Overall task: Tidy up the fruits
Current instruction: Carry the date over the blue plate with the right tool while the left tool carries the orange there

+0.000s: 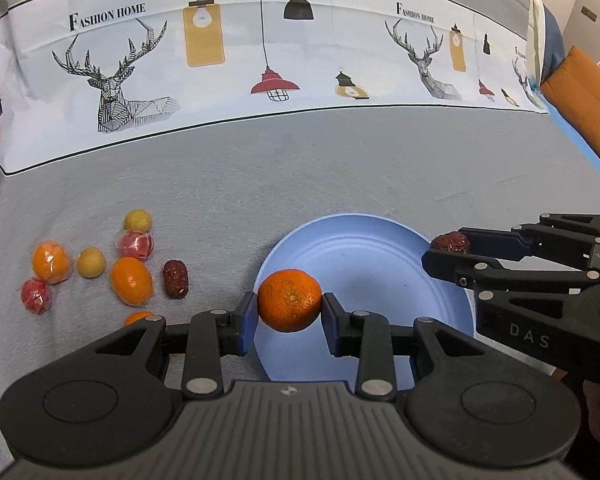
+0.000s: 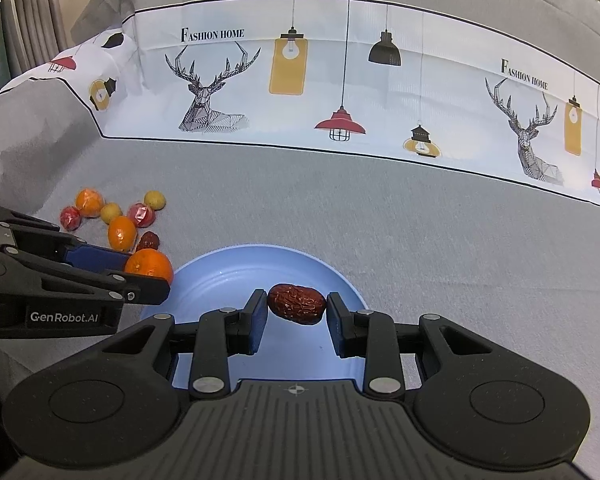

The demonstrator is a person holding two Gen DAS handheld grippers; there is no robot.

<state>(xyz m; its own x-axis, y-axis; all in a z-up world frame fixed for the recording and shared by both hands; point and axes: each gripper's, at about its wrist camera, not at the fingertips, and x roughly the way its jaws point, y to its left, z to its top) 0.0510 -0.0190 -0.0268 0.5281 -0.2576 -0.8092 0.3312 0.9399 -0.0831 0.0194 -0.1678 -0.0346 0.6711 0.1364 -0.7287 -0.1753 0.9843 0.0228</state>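
My left gripper (image 1: 289, 307) is shut on an orange tangerine (image 1: 289, 300) and holds it over the left rim of a light blue plate (image 1: 380, 276). My right gripper (image 2: 297, 306) is shut on a wrinkled red date (image 2: 296, 304) and holds it over the same plate (image 2: 220, 284). From the left wrist view the right gripper (image 1: 446, 246) reaches in over the plate's right rim with the date (image 1: 451, 242). From the right wrist view the left gripper (image 2: 148, 280) shows at the plate's left rim with the tangerine (image 2: 150, 265).
A pile of loose fruit lies on the grey cloth left of the plate: wrapped orange fruits (image 1: 131, 281), red wrapped ones (image 1: 136, 245), yellow round ones (image 1: 91, 263) and another red date (image 1: 176, 279). A white printed cloth band (image 1: 260, 60) runs across the back.
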